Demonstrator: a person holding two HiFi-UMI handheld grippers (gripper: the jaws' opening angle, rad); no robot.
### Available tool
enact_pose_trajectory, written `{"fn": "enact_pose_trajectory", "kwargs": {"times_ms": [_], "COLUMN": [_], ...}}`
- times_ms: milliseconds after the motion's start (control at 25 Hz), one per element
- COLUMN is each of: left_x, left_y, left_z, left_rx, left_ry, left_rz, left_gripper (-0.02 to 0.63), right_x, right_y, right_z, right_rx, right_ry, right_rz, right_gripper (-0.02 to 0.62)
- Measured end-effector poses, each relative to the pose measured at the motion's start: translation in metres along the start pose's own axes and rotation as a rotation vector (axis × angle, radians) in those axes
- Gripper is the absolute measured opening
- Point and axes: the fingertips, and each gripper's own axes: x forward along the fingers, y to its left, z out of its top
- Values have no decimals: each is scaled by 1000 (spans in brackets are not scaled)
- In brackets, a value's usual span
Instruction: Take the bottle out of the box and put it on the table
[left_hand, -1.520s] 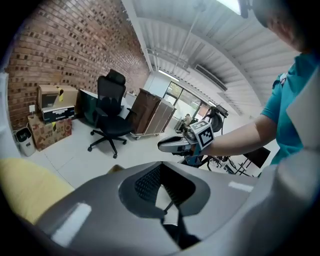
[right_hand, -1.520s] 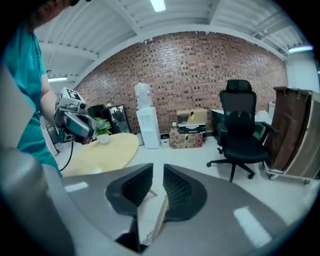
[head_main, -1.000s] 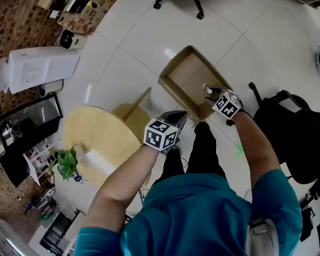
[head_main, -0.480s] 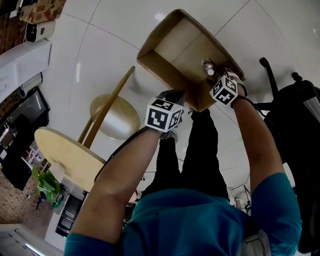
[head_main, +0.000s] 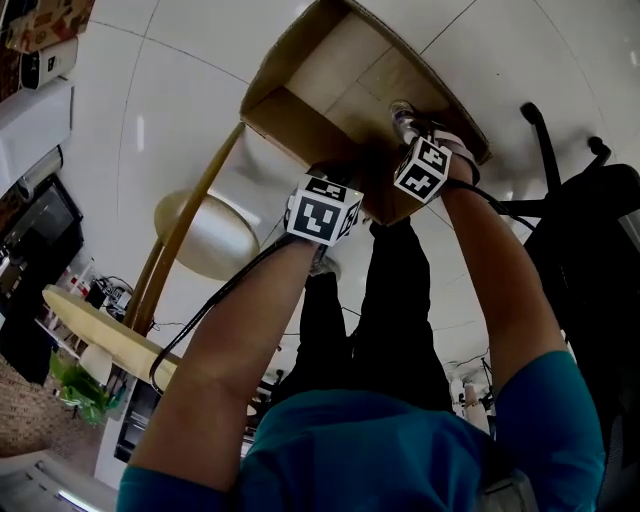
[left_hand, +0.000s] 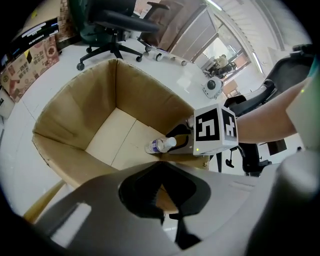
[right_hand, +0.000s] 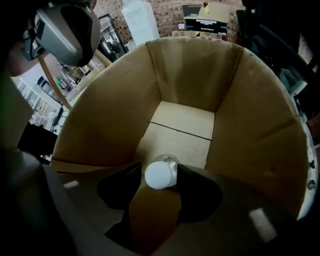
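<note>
An open cardboard box (head_main: 300, 75) stands on the floor. A clear bottle with a white cap (right_hand: 161, 176) stands upright inside it, near the wall on my right side. My right gripper (right_hand: 159, 170) reaches down into the box. Its jaws are open with the bottle's cap between them and have just been closing. The cap sits against the right finger, and a gap shows on the left. My left gripper (left_hand: 167, 217) hangs over the box's near rim with its fingertips together. From the left gripper view, the bottle (left_hand: 161, 145) shows just ahead of the right gripper's marker cube (left_hand: 215, 130).
A round wooden table (head_main: 95, 325) is at the left, with a round stool (head_main: 205, 235) beside it. A black office chair (head_main: 590, 230) stands to the right of the box. White tiled floor surrounds the box.
Both grippers have dropped toward the box, which now looks larger and nearer. The right gripper has gone from the box's rim to down around the bottle's top. The left has reached the near rim.
</note>
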Motion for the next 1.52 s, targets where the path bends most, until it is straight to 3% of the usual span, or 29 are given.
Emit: {"fn": "enact_pose_trajectory", "kwargs": {"times_ms": [200,520,840,1080,1280,1520], "left_x": [17,8,-43,-112,-213,-369], "left_y": [10,-11,-51,-81,-132,-205], "left_z": [-12,-8,50,91,130,196], "left_rx": [-19,-27,-5,-9,-27,-62], "left_ry": [8,-11,-84,-207,-296,-421], "left_rz": [7,8,-7,11,-4,-8], "left_gripper": [2,2,2,2,2,0], "right_x": [25,5,-62,-149,-261,-469], "right_y": [-4,-6,-19,-7,14,24], "right_z": [4,-3,0,22,52,112], "right_rx": [-58,-89,-160,-182,-196,-263], "right_ry": [40,12,40,9,19,41], "right_rz": [-85,-106,-70,-58,-37,9], "right_gripper": [195,176,173,172,172,170]}}
